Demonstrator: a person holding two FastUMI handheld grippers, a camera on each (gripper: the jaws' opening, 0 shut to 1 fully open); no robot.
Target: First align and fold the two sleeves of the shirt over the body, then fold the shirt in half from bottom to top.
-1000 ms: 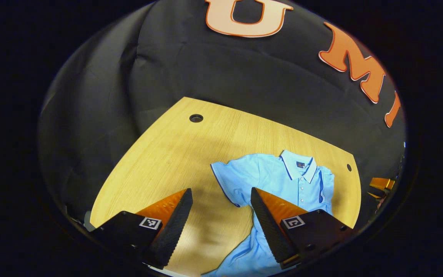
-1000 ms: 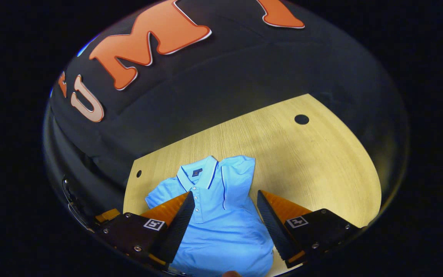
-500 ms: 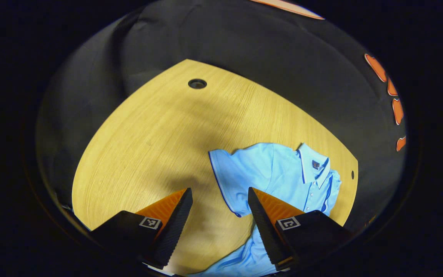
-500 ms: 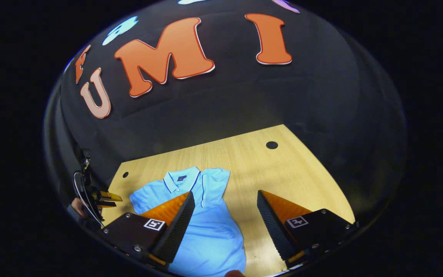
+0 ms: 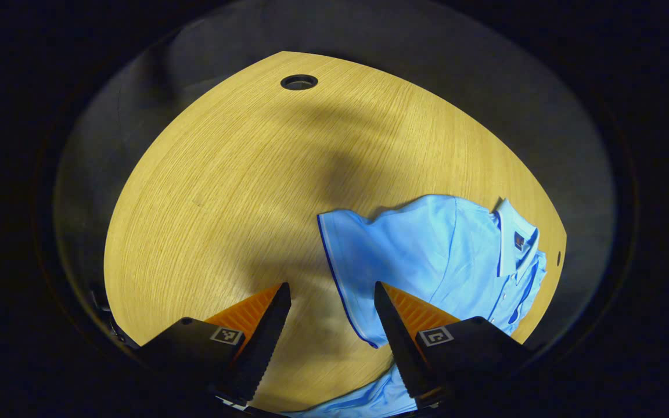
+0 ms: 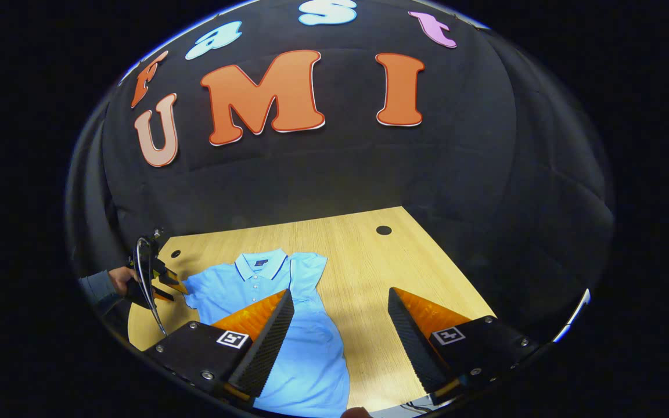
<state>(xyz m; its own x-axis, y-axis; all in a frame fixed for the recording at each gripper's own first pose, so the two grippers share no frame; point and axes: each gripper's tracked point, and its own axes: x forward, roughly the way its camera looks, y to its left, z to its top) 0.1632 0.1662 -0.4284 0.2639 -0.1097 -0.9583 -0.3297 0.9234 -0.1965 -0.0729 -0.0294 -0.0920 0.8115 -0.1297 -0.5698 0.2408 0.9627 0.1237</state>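
Since the earlier frames the left gripper (image 5: pixel 330 325) has been lowered toward the table (image 5: pixel 207 191), while the right gripper (image 6: pixel 340 325) has been drawn back and raised.

In the left gripper view, one light blue shirt (image 5: pixel 427 255) is seen toward the table's right edge, collar (image 5: pixel 514 238) near the far right corner. The spread sleeve (image 5: pixel 352 261) lies just ahead of the fingers, which are held wide with nothing between them. Two round holes (image 5: pixel 298 82) are counted in the table.

In the right gripper view, the same single shirt (image 6: pixel 265 290) is laid flat, one sleeve (image 6: pixel 305 273) folded over the body. Its fingers are wide apart, empty, above the table. The left gripper (image 6: pixel 157 284), held by a hand (image 6: pixel 119 280), is seen at the other sleeve's cuff.
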